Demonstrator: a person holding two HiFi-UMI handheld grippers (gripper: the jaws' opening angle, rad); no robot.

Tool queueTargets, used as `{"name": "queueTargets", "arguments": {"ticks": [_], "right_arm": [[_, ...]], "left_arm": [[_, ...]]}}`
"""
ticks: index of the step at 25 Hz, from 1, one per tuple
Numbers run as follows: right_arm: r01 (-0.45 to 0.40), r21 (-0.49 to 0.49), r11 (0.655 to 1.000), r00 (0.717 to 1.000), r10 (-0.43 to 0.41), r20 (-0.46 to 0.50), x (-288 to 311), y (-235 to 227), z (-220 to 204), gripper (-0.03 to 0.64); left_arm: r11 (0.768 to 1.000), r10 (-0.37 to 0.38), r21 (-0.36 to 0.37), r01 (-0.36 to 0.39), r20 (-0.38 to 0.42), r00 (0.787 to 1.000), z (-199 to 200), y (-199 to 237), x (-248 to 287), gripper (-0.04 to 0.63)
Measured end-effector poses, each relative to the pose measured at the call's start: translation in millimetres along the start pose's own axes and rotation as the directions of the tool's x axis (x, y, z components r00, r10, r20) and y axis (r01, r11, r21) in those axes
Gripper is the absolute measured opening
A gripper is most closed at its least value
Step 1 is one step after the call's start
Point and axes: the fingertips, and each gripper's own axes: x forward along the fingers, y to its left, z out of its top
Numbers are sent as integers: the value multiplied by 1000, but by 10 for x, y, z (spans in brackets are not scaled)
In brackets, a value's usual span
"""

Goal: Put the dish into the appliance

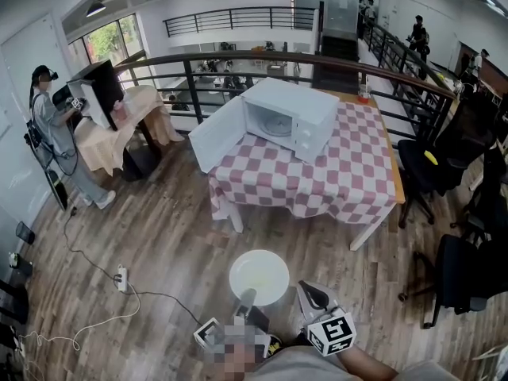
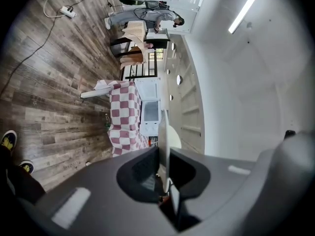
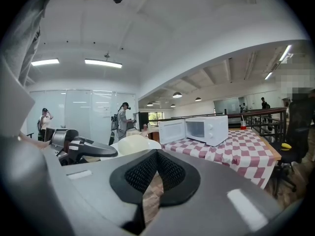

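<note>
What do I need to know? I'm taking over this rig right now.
Tools: left tool shut on the rim of the dish; right tool shut, empty.
Things: dish held over the floor, short of the table; microwave on the table, door open.
Done: dish in hand.
Left: walk up and set the dish inside the microwave.

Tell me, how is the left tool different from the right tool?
The left tool pinches the rim of the white plate; the right tool holds nothing. The left tool is rolled onto its side, while the right tool sits level. Both have their jaws closed, and both face the microwave, its door open, on the checkered table.
</note>
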Motion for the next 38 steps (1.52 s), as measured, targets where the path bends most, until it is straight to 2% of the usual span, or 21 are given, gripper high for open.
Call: {"name": "queueTargets", "arguments": {"ticks": [8,20,27,38], "right_arm": [[12,-23,1000,1000,-12,-14,55,181,-29,0],[-22,-22,1000,1000,22,-9,393,108,-21,0],[-24,-5,1000,999,24,-23,781,-173,-58,0],[-8,6,1000,999,8,-35,1587,-950,132,0]], "left_arm": [[1000,-15,0,15,-14,1000,140,32,-59,29],[1000,-5,-4,5,18,1000,312,70,126,29],[1000,5,9,-5,20,1000,520,152,545,29],[1000,4,11,-4,11,1000,813,122,1637,29]]}}
